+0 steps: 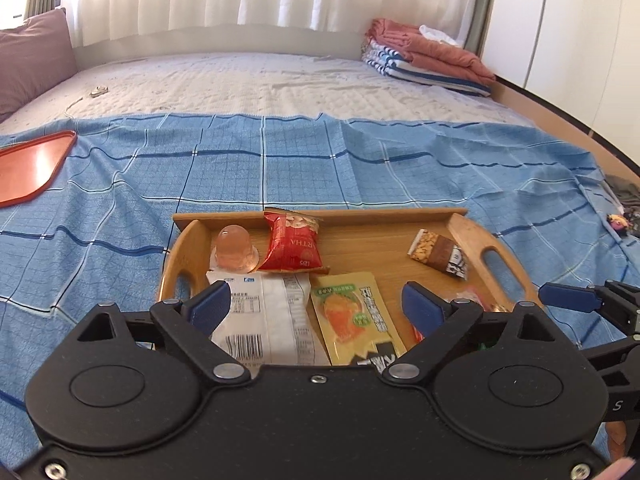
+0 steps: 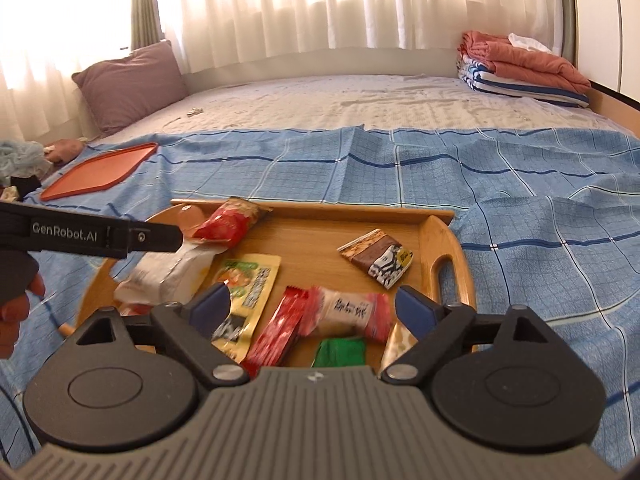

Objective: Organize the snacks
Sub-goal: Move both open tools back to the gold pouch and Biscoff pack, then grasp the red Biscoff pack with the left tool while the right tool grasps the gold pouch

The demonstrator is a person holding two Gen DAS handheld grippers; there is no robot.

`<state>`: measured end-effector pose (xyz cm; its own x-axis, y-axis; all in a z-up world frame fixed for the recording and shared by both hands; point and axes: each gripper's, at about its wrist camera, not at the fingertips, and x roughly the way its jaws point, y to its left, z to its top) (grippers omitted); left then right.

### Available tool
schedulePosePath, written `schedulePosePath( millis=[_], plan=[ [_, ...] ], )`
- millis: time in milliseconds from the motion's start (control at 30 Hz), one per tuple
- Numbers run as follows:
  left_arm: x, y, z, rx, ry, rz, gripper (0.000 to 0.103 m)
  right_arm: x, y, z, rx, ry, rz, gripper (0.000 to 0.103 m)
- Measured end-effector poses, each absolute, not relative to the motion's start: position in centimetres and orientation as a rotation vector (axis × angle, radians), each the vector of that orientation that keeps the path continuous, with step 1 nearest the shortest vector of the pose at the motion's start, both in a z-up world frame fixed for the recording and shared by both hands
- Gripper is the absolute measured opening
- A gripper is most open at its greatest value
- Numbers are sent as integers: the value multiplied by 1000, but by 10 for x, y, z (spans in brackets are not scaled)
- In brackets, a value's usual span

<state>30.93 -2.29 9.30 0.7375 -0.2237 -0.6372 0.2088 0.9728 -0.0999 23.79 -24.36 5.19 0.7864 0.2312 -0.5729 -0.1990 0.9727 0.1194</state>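
Note:
A wooden tray [image 1: 360,236] [image 2: 320,236] on the blue checked cloth holds several snacks: a red packet [image 1: 292,246] [image 2: 228,222], a pink jelly cup [image 1: 234,250], a white packet [image 1: 260,316] [image 2: 168,272], a yellow-green packet [image 1: 352,316] [image 2: 248,288], a brown bar [image 1: 438,254] [image 2: 376,258], a red stick [image 2: 276,328], a pink-white candy [image 2: 348,312] and a green wrapper [image 2: 340,352]. My left gripper [image 1: 316,308] is open over the tray's near left. My right gripper [image 2: 314,308] is open over the near right, above the candy.
An orange tray [image 1: 32,164] [image 2: 100,170] lies on the cloth at the far left. A purple pillow [image 2: 132,84] and folded blankets [image 2: 524,68] sit at the back of the bed. The left gripper's arm [image 2: 92,234] crosses the right wrist view.

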Motion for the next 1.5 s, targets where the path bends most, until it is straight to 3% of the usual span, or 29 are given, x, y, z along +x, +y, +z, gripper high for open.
schedulePosePath(
  millis=[433, 1033, 1267, 1300, 1500],
  plan=[
    [211, -16, 102, 76, 621, -319, 97, 149, -236, 49, 9, 570, 265, 97],
    [134, 4, 50, 62, 670, -352, 97, 75, -188, 2, -108, 591, 284, 98],
    [136, 20, 49, 45, 671, -312, 98, 100, -182, -6, -42, 670, 237, 78],
    [137, 21, 48, 41, 676, -311, 98, 101, -185, -6, -19, 675, 237, 71],
    [140, 13, 39, 49, 699, -335, 98, 90, -203, 3, 34, 632, 187, 67]
  ],
)
